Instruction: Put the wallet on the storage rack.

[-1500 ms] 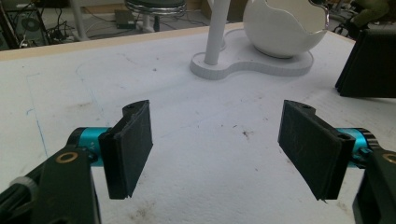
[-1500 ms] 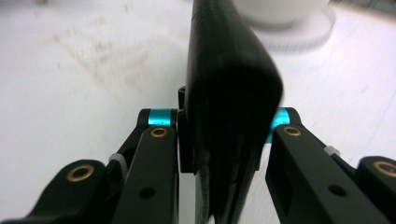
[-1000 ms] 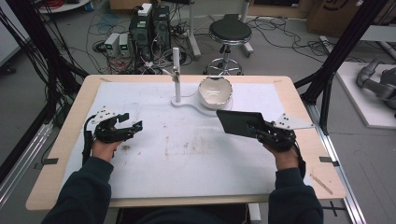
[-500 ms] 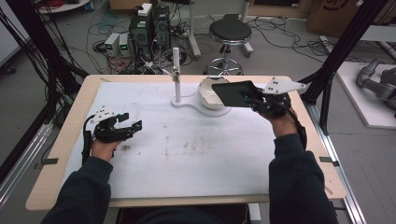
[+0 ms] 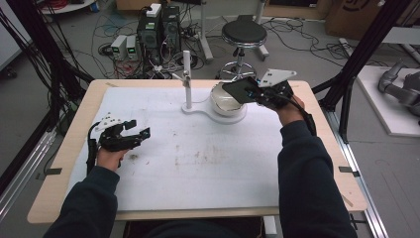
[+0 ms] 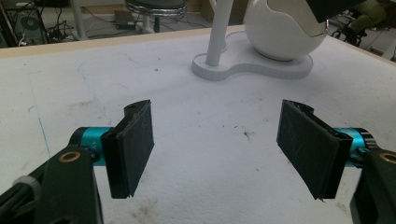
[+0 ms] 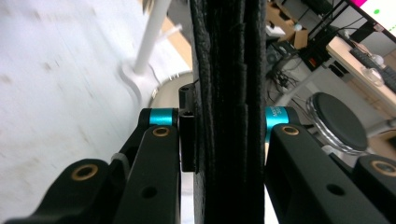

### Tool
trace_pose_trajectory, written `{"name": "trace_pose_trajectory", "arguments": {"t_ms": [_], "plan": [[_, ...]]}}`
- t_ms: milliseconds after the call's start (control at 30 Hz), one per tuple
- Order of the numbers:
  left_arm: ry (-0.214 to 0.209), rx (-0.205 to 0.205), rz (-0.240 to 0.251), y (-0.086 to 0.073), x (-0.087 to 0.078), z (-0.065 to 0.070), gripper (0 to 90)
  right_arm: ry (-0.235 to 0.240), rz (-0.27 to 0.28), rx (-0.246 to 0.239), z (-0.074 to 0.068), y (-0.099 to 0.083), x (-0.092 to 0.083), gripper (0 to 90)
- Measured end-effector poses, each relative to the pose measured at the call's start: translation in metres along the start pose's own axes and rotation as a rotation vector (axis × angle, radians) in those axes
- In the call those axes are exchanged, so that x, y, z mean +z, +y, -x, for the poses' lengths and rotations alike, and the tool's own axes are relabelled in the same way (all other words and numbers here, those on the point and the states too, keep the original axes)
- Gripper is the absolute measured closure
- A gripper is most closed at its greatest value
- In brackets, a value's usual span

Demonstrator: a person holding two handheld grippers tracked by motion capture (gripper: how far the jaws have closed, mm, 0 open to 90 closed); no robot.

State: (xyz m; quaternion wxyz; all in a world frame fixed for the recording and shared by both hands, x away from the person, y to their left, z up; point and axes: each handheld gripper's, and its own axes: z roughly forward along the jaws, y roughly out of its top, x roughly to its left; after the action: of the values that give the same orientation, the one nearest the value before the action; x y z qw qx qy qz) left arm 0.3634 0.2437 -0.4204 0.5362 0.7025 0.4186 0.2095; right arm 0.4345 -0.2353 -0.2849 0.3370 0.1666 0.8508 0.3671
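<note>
Black flat pad (image 5: 239,89), dark and textured, is held edge-on between the jaws of the right gripper (image 5: 257,91); the jaws are clamped tight against both of its faces, seen close in the right gripper view (image 7: 229,112). In the high view the pad sits in the air over the white bowl (image 5: 225,99), partly covering its rim. The bowl rests on a white keyhole-shaped base (image 5: 205,110) that also carries an upright white post (image 5: 186,79), at the far middle of the table.

Right hand (image 5: 287,106) is extended to the far side, arm in a dark sleeve.

Left gripper (image 5: 130,136) is well apart from the bowl, low over the left part of the white mat (image 5: 198,163). Its jaws stand wide apart with nothing between them; the pads (image 6: 133,147) face each other above stained mat surface. Bowl and post appear beyond them (image 6: 280,37).

Mat covers a wooden table (image 5: 74,134).
</note>
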Motion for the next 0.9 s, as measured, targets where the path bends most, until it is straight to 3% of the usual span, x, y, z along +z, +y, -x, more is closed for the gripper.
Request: {"name": "trace_pose_trajectory", "arguments": {"t_ms": [167, 333, 600, 767, 900], "plan": [[0.000, 0.001, 0.000, 0.000, 0.000, 0.000, 27.1, -0.015, -0.036, -0.096, 0.000, 0.005, 0.013, 74.9], [0.002, -0.001, 0.008, 0.000, -0.001, 0.000, 27.1, -0.002, -0.055, -0.134, 0.003, 0.004, 0.028, 74.8], [0.009, 0.000, 0.009, 0.000, -0.003, -0.001, 27.1, 0.015, -0.116, -0.265, 0.004, 0.010, 0.050, 74.7], [0.013, -0.003, 0.012, -0.001, -0.004, -0.001, 27.1, 0.029, -0.160, -0.299, -0.002, 0.008, 0.066, 74.5], [0.014, -0.003, 0.013, -0.001, -0.005, -0.002, 27.1, 0.053, -0.166, -0.286, -0.010, 0.008, 0.077, 74.0]]}}
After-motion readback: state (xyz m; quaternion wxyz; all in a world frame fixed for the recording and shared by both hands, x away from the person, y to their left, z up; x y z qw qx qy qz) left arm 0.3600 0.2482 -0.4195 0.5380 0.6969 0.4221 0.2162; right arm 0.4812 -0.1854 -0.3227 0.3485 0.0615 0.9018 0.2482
